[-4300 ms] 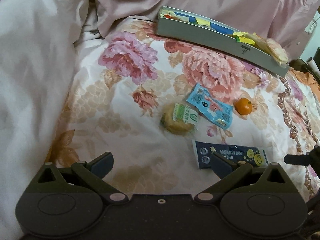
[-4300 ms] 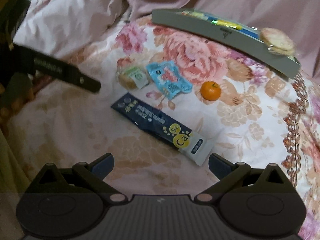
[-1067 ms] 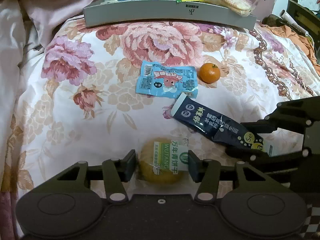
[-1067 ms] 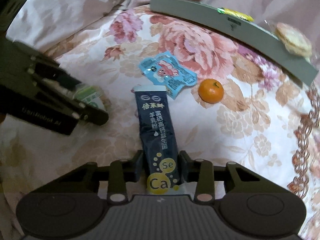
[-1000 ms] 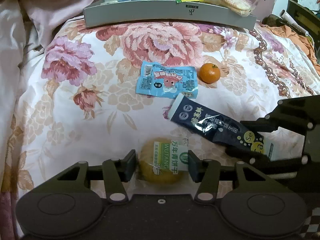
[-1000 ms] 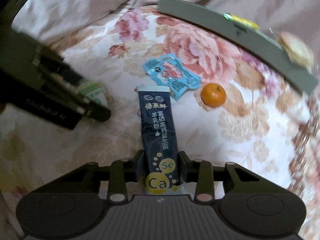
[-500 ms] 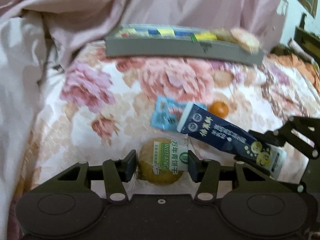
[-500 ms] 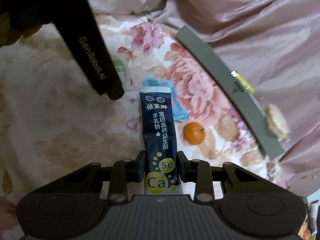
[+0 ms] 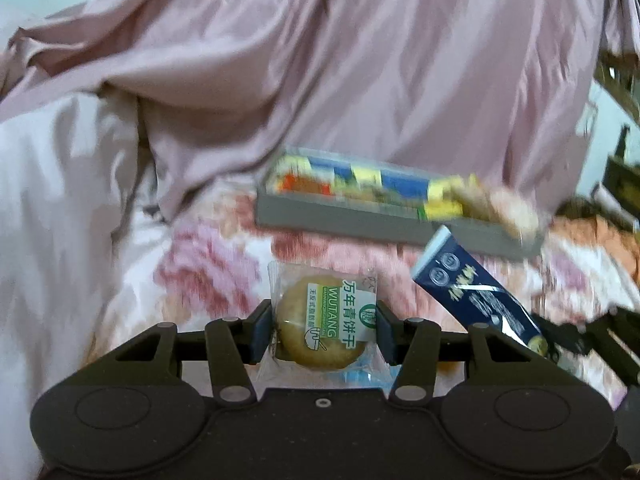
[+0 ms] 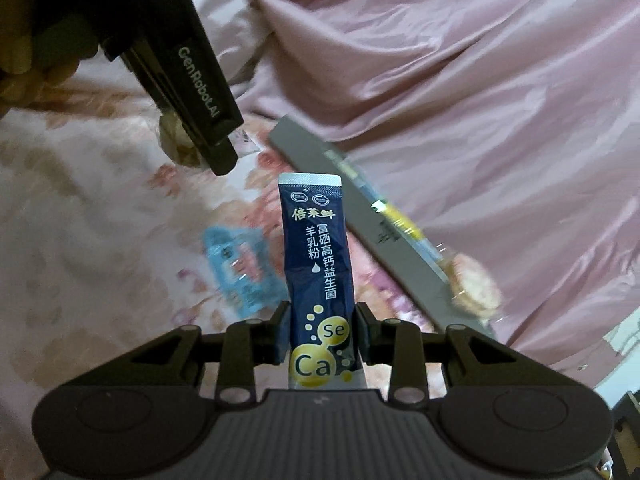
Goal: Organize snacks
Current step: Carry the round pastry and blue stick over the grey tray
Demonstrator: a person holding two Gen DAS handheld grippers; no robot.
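Note:
My left gripper (image 9: 323, 330) is shut on a round wrapped biscuit (image 9: 320, 328) with a green and white label, held above the bed. My right gripper (image 10: 322, 334) is shut on a long dark blue milk powder sachet (image 10: 318, 256), held upright; the sachet also shows in the left wrist view (image 9: 472, 288). A grey tray (image 9: 360, 224) with several snacks lies ahead at the foot of the pink quilt; in the right wrist view it runs diagonally (image 10: 400, 256). The left gripper (image 10: 222, 160) shows at upper left of the right wrist view, with the biscuit (image 10: 176, 140) in it.
A light blue snack packet (image 10: 240, 272) lies on the floral bedspread (image 9: 208, 272). A crumpled pink quilt (image 9: 360, 80) rises behind the tray. A round cracker pack (image 10: 476, 284) rests at the tray's right end. Furniture stands at far right (image 9: 620, 184).
Both grippers have lifted their snacks off the bedspread and moved forward toward the grey tray. The orange has gone out of view.

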